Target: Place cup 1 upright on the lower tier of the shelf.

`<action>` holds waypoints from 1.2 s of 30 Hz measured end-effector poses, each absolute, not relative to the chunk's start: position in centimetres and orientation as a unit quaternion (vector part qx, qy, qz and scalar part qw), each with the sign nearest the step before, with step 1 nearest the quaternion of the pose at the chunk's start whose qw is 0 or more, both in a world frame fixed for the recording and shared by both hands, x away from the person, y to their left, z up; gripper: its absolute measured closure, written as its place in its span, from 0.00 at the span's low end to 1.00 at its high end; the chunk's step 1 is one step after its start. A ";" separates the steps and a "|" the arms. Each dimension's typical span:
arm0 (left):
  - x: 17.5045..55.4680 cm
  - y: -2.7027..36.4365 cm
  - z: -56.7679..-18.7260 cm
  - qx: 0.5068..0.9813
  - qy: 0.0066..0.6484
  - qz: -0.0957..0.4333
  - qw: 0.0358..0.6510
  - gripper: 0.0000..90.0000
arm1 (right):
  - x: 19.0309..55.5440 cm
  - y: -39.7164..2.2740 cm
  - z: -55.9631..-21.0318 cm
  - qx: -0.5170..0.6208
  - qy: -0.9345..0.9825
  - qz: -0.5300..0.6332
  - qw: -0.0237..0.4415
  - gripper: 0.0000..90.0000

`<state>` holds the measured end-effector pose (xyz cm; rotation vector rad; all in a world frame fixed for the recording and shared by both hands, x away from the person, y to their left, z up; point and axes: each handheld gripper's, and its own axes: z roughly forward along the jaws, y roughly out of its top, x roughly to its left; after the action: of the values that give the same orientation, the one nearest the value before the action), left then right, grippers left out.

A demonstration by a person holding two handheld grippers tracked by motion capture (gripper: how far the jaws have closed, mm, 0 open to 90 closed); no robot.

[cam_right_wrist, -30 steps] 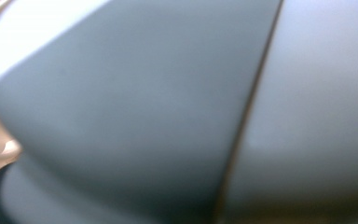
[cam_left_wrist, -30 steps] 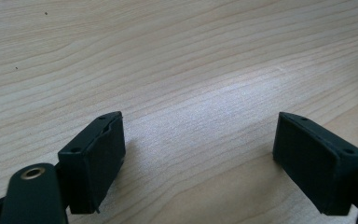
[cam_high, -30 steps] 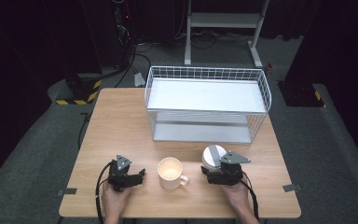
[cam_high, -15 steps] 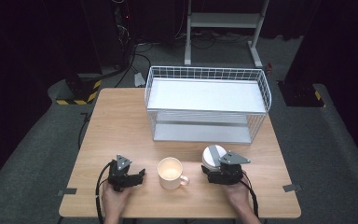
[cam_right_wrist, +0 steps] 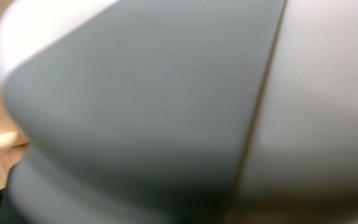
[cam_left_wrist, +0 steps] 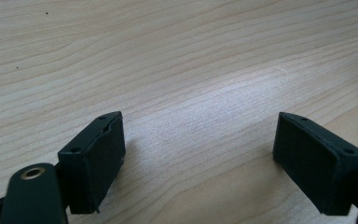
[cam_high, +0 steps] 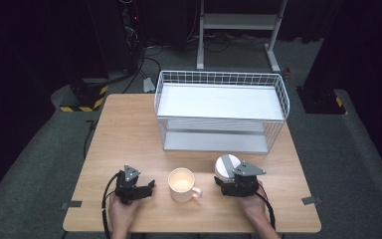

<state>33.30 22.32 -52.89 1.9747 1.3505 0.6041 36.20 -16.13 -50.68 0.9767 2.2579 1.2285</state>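
Observation:
My right gripper (cam_high: 227,177) sits at the table's front right. Its jaws have just been closing around a round white and grey object (cam_high: 226,165), which is between them and looms blurred and very close in the right gripper view (cam_right_wrist: 168,116). A cream mug (cam_high: 181,183) stands at the front middle, between the two grippers, its handle pointing right. My left gripper (cam_high: 148,186) rests on the table left of the mug. Its jaws are open over bare wood (cam_left_wrist: 200,158) with nothing between them.
A white wire rack (cam_high: 219,74) with two shelves stands at the back of the wooden table (cam_high: 129,134). Beyond the table lie dark floor, cables and a metal stand (cam_high: 238,22).

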 end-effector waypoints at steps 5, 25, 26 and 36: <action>33.3 22.3 -52.9 0.755 0.517 0.232 0.331 0.19 | 36.4 -16.3 -50.6 0.350 0.805 0.438 0.193 0.20; 33.3 22.4 -52.9 0.755 0.517 0.232 0.330 0.19 | 37.6 -17.0 -49.8 0.358 0.801 0.443 0.186 0.20; 33.3 22.4 -52.9 0.756 0.516 0.232 0.328 0.19 | 37.6 -17.1 -49.8 0.361 0.801 0.442 0.184 0.20; 33.3 22.4 -52.9 0.755 0.518 0.232 0.329 0.19 | 38.7 -17.8 -49.2 0.374 0.797 0.439 0.181 0.20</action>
<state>33.31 22.36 -52.88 1.9745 1.3561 0.6079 38.73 -17.84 -49.24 1.0549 2.2504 1.2400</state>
